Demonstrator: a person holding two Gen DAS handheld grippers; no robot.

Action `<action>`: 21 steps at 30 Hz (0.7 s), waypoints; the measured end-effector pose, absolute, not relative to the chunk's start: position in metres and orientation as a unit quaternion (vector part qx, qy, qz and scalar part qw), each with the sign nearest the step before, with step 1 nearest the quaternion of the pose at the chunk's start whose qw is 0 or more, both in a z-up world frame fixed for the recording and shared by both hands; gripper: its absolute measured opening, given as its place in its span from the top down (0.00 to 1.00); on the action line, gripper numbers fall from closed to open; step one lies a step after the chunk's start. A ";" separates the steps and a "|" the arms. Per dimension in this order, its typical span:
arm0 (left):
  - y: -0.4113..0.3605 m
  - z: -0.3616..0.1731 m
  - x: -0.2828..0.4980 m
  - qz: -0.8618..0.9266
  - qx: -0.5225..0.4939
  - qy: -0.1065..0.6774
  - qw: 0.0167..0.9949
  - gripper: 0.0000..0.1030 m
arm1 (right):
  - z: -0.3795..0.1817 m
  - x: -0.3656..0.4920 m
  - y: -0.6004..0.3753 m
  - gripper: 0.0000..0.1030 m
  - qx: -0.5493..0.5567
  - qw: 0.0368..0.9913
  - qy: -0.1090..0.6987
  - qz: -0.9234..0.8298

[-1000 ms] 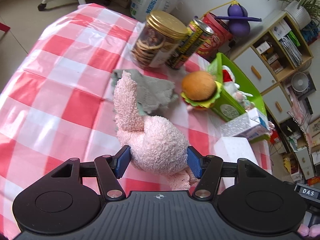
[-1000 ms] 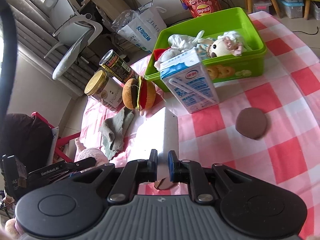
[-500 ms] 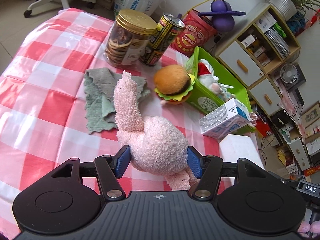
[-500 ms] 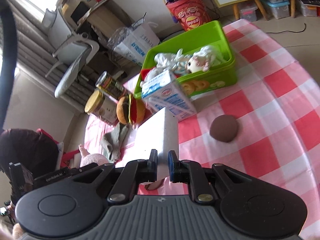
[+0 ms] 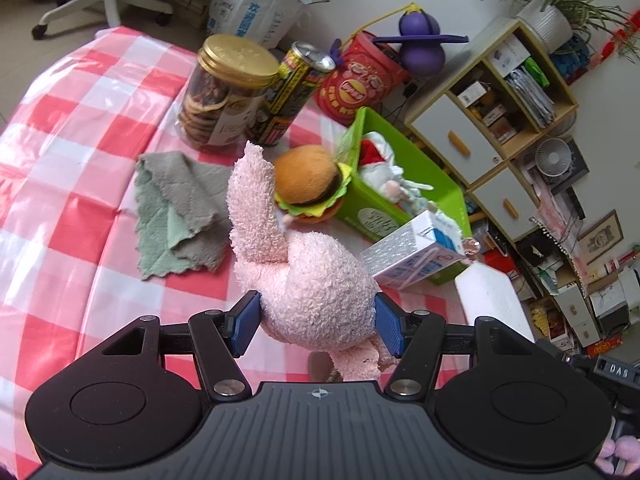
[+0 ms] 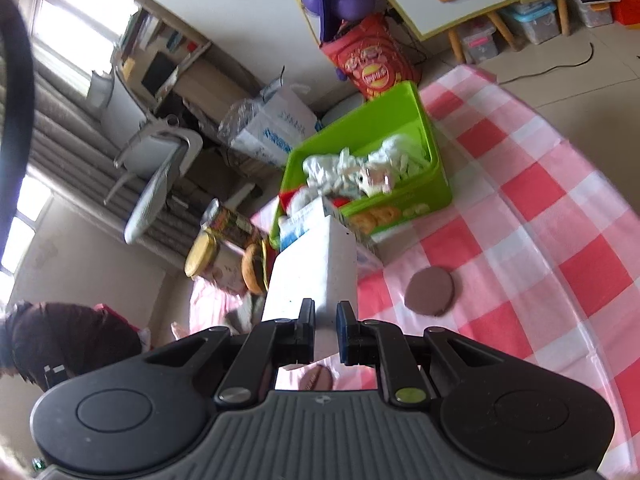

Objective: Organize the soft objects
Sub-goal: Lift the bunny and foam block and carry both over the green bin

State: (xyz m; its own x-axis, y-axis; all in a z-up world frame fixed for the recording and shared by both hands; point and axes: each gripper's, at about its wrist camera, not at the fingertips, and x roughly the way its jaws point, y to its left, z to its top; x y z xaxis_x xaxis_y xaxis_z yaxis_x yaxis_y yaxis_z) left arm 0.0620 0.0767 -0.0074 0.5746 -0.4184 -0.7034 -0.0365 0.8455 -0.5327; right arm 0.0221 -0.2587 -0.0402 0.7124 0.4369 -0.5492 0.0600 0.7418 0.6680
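Observation:
My left gripper (image 5: 316, 326) is shut on a pink plush bunny (image 5: 312, 280) and holds it above the checked table, ear pointing up. My right gripper (image 6: 325, 330) is shut on a white foam block (image 6: 316, 268), lifted above the table; the block also shows in the left wrist view (image 5: 492, 300). A green bin (image 5: 400, 196) holds soft toys, among them a doll (image 6: 374, 178). A plush burger (image 5: 310, 184) lies against the bin's near side. A grey-green cloth (image 5: 178, 208) lies flat to the left.
A milk carton (image 5: 420, 252) lies by the bin. A cookie jar (image 5: 224, 92) and a tall can (image 5: 288, 92) stand behind the cloth. A brown round disc (image 6: 430, 290) lies on the tablecloth (image 6: 560, 240). Shelves, a chip tub and chairs surround the table.
Both grippers have risen and moved toward the green bin with their loads. The right view has tilted up and is blurred; the bin now looks farther and smaller.

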 end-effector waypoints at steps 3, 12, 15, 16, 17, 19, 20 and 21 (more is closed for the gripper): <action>0.071 0.001 0.064 -0.126 -0.249 0.434 0.856 0.41 | -0.034 0.024 -0.265 1.00 0.351 0.863 0.348 0.103; 0.049 0.030 0.103 -0.145 -0.226 0.409 0.872 0.41 | -0.015 0.054 -0.293 1.00 0.379 0.867 0.316 0.070; 0.035 0.042 0.128 -0.157 -0.226 0.401 0.873 0.41 | -0.014 0.074 -0.300 1.00 0.381 0.867 0.316 0.057; 0.030 0.046 0.135 -0.163 -0.223 0.398 0.875 0.41 | -0.015 0.081 -0.303 1.00 0.380 0.867 0.318 0.051; 0.025 0.050 0.144 -0.168 -0.218 0.394 0.877 0.41 | -0.015 0.088 -0.305 1.00 0.379 0.868 0.318 0.047; 0.012 0.055 0.164 -0.182 -0.208 0.388 0.879 0.41 | -0.017 0.099 -0.310 1.00 0.384 0.868 0.312 0.044; 0.006 0.056 0.174 -0.188 -0.202 0.387 0.880 0.41 | -0.018 0.106 -0.312 1.00 0.387 0.868 0.309 0.043; -0.001 0.057 0.185 -0.195 -0.195 0.386 0.880 0.41 | -0.019 0.112 -0.314 1.00 0.390 0.867 0.306 0.043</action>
State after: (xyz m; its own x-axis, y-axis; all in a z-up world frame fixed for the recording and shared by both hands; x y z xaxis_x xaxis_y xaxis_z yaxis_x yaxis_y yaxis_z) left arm 0.1847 -0.0012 0.0565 0.6259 -0.4934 -0.6040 0.1930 0.8483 -0.4930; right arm 0.1124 -0.3138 -0.0190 0.8089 0.3141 -0.4970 0.1633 0.6920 0.7032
